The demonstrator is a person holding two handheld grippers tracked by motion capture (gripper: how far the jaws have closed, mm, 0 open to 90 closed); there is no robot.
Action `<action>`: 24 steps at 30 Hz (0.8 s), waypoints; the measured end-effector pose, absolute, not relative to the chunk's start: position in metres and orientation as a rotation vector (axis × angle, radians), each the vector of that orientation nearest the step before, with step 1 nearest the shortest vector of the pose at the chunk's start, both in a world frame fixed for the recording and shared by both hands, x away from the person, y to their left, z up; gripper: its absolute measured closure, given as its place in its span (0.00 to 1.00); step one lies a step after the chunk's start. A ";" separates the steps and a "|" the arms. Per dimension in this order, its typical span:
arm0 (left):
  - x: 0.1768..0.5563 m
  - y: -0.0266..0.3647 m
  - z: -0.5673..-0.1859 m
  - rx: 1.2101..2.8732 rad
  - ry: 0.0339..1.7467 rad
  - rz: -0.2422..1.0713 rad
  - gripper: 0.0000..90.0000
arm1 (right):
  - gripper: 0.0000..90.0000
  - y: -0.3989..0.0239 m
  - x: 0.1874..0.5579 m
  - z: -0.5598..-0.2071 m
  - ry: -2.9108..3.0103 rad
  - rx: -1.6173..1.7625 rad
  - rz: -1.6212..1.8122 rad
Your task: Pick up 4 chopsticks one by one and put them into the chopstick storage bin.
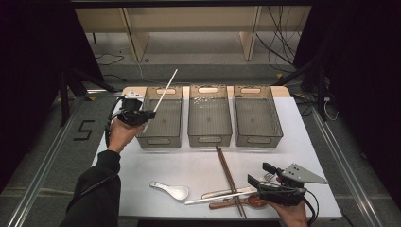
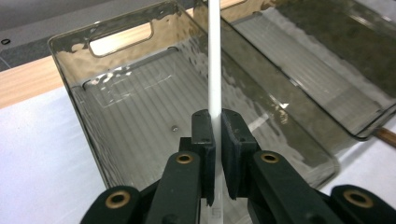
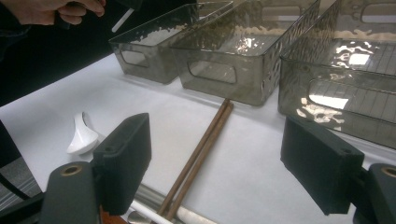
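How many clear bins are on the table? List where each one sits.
3, in a row across the far half of the table: the left bin beside the left gripper, the middle bin, and the right bin. None looks hidden.

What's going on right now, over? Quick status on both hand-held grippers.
Left hand-held gripper shut on white chopstick, over left bin. Right hand-held gripper open, empty, above cutlery pile. Nothing in the way.
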State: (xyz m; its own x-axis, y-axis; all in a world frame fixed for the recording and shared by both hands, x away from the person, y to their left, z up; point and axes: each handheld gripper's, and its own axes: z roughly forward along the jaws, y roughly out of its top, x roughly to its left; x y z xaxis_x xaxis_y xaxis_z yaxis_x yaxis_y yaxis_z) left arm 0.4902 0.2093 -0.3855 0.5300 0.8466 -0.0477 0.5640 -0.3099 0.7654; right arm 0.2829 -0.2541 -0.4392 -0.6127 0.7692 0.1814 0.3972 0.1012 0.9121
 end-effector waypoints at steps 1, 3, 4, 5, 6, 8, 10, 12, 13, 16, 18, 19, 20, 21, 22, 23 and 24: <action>0.491 0.210 -0.387 2.013 1.147 0.473 0.94 | 0.28 -0.254 0.283 -0.439 2.045 1.147 1.516; 0.493 0.211 -0.389 2.017 1.156 0.474 0.94 | 0.28 -0.254 0.283 -0.439 2.046 1.146 1.517; 0.493 0.211 -0.390 2.018 1.160 0.476 0.94 | 0.28 -0.254 0.283 -0.439 2.046 1.147 1.516; 0.493 0.211 -0.391 2.019 1.163 0.477 0.94 | 0.28 -0.254 0.283 -0.439 2.046 1.146 1.517; 0.493 0.211 -0.392 2.021 1.164 0.478 0.94 | 0.28 -0.254 0.283 -0.439 2.046 1.146 1.517; 0.493 0.211 -0.394 2.017 1.171 0.479 0.94 | 0.28 -0.254 0.283 -0.439 2.045 1.146 1.516; 0.494 0.212 -0.396 2.024 1.178 0.475 0.94 | 0.28 -0.254 0.283 -0.439 2.044 1.147 1.517; 0.495 0.212 -0.398 2.027 1.186 0.480 0.94 | 0.28 -0.254 0.283 -0.439 2.045 1.146 1.516; 0.495 0.212 -0.399 2.021 1.188 0.479 0.94 | 0.28 -0.254 0.283 -0.439 2.044 1.146 1.516; 0.495 0.214 -0.401 2.020 1.194 0.479 0.94 | 0.28 -0.254 0.283 -0.439 2.045 1.147 1.517; 0.495 0.214 -0.404 2.019 1.206 0.475 0.93 | 0.28 -0.254 0.283 -0.439 2.045 1.147 1.517; 0.496 0.214 -0.405 2.015 1.208 0.475 0.93 | 0.28 -0.254 0.283 -0.439 2.045 1.146 1.517; 0.496 0.215 -0.406 2.017 1.210 0.476 0.93 | 0.28 -0.254 0.283 -0.439 2.046 1.146 1.517; 0.496 0.215 -0.407 2.021 1.210 0.479 0.93 | 0.28 -0.254 0.283 -0.439 2.047 1.145 1.516; 0.496 0.215 -0.408 2.014 1.211 0.480 0.93 | 0.28 -0.254 0.283 -0.439 2.047 1.146 1.516; 0.496 0.215 -0.408 2.018 1.213 0.478 0.93 | 0.28 -0.254 0.283 -0.439 2.047 1.146 1.516; 0.496 0.215 -0.409 2.022 1.214 0.479 0.93 | 0.28 -0.254 0.283 -0.439 2.047 1.146 1.516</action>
